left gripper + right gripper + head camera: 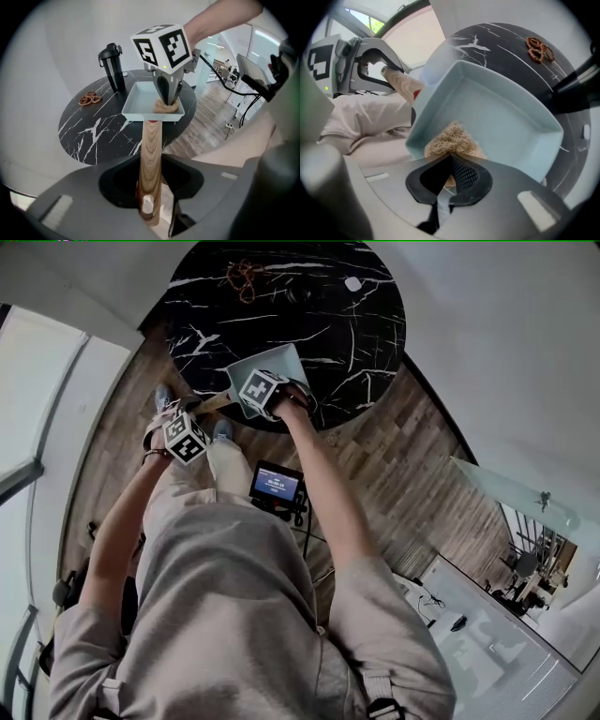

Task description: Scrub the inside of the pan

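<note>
Over the marble table's [89, 131] near edge, a square pan [501, 112], its wooden handle [151, 154] clamped in the left gripper [151, 197], is scrubbed with a fibre pad [450, 138] pinched in the right gripper [449, 178] (scrubbing seemingly unfinished).

Round black marble table [356, 343], wood floor [422, 465], white walls [506, 315].

Bright diffuse light, soft shadows. Gripper views: fisheye, black corners, foreground blurred 4 to 8 o'clock.
</note>
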The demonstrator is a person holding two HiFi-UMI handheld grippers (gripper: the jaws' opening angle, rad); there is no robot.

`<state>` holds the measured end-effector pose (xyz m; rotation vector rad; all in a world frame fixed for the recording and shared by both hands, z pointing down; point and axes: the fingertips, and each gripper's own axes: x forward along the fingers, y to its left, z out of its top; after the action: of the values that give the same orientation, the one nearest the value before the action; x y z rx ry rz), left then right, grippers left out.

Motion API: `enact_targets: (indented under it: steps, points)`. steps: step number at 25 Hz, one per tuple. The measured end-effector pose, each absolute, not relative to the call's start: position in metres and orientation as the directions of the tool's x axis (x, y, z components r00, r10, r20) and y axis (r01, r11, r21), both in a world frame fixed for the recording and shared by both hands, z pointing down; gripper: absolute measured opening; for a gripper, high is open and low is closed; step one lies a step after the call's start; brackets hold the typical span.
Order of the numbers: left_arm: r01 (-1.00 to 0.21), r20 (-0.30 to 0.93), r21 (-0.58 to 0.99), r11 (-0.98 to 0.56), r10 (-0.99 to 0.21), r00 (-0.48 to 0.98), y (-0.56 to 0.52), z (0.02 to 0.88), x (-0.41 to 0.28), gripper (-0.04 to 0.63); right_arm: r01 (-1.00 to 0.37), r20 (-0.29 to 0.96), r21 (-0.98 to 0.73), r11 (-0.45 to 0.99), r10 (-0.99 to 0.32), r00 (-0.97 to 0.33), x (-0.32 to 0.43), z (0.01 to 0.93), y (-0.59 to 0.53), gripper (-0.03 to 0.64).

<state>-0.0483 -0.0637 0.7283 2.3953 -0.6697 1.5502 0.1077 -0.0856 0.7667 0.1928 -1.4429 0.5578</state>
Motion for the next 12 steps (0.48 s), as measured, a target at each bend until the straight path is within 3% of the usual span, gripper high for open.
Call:
enact_targets:
  steps: [4, 7, 10, 12]
  points:
    - [-0.492, 0.908, -0.074, -0.867, -0.263, 0.327, -0.065, 0.73, -0.048, 0.141, -0.469, 0.945, -0.322, 0.823, 0.312, -0.102, 0.07, 0.776, -0.074, 0.015]
    - [-0.521, 0.919, -0.068, -0.851, -0.257, 0.299, -0.065, 0.732, -0.049, 0.147, -0.494, 0.942, -0.336, 0.802, 0.287, -0.175, 0.066, 0.773, -0.076, 0.015]
    - [-0.545, 0.928, -0.088, -0.834, -0.267, 0.259, -0.065, 0.732, -0.05, 0.161, -0.594, 0.839, -0.533, 0.603, 0.282, -0.466, 0.057, 0.749, -0.075, 0.015]
    - [-0.541, 0.921, -0.132, -0.831, -0.304, 0.242, -0.07, 0.726, -0.048, 0.159, -0.533, 0.641, -0.75, 0.392, 0.232, -0.731, 0.047, 0.711, -0.075, 0.017]
